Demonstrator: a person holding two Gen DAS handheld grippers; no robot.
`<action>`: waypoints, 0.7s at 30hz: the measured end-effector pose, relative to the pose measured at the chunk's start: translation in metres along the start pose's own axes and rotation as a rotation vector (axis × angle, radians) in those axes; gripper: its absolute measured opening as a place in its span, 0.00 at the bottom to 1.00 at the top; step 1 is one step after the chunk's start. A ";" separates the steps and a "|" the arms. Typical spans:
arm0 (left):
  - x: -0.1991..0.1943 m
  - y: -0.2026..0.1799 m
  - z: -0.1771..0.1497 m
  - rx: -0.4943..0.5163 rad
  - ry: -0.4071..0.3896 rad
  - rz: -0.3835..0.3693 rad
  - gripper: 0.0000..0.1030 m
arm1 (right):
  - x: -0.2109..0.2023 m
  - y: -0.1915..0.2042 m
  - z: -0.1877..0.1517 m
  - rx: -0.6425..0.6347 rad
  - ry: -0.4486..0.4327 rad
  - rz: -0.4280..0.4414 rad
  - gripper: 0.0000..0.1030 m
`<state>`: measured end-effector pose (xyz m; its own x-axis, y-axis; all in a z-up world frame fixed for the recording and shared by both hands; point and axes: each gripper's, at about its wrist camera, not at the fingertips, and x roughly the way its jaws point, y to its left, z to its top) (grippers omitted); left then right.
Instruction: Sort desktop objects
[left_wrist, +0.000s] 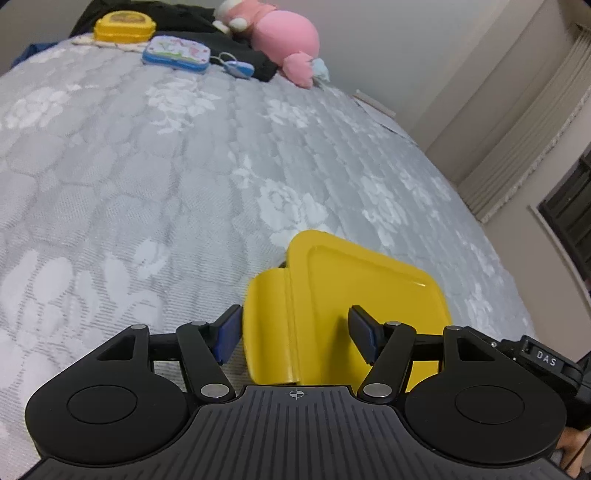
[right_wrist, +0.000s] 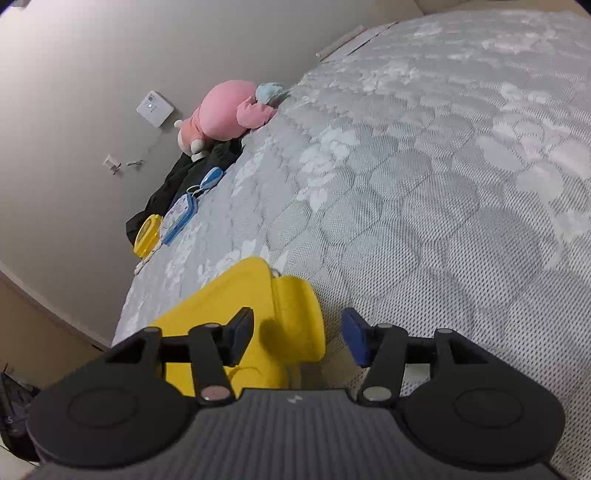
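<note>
A yellow plastic box (left_wrist: 369, 280) with a side latch flap (left_wrist: 266, 317) lies on the grey quilted mattress (left_wrist: 147, 184), tilted up between both grippers. In the left wrist view my left gripper (left_wrist: 295, 336) straddles the flap end. Its one blue pad (left_wrist: 229, 332) touches the flap's edge and the other presses on the box's yellow face. Seen from the right wrist, the yellow box (right_wrist: 221, 295) sits at the left, and my right gripper (right_wrist: 297, 338) stands open around its flap (right_wrist: 299, 314). There is a visible gap between the blue pad (right_wrist: 354, 343) and the flap.
At the mattress's far edge lie a second yellow box (left_wrist: 123, 26), a blue patterned tin (left_wrist: 177, 53), a small blue keyring item (left_wrist: 238, 68), a pink plush toy (left_wrist: 280, 33) and black cloth (left_wrist: 258, 62). A wall and curtain (left_wrist: 517, 129) run along the right.
</note>
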<state>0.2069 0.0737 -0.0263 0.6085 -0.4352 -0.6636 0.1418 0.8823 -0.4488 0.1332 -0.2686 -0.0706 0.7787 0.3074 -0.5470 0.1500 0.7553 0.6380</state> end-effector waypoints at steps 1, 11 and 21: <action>-0.004 0.001 0.001 0.000 -0.005 0.017 0.68 | 0.001 0.002 -0.001 -0.009 0.009 -0.001 0.55; -0.008 0.022 0.003 -0.075 0.057 0.017 0.70 | 0.007 0.019 -0.008 -0.118 0.003 -0.020 0.48; 0.018 -0.007 -0.001 0.055 0.039 -0.023 0.69 | 0.000 0.017 -0.004 -0.127 -0.031 -0.052 0.44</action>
<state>0.2161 0.0594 -0.0352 0.5737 -0.4613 -0.6768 0.1991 0.8801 -0.4311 0.1338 -0.2537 -0.0620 0.7906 0.2496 -0.5591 0.1139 0.8372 0.5349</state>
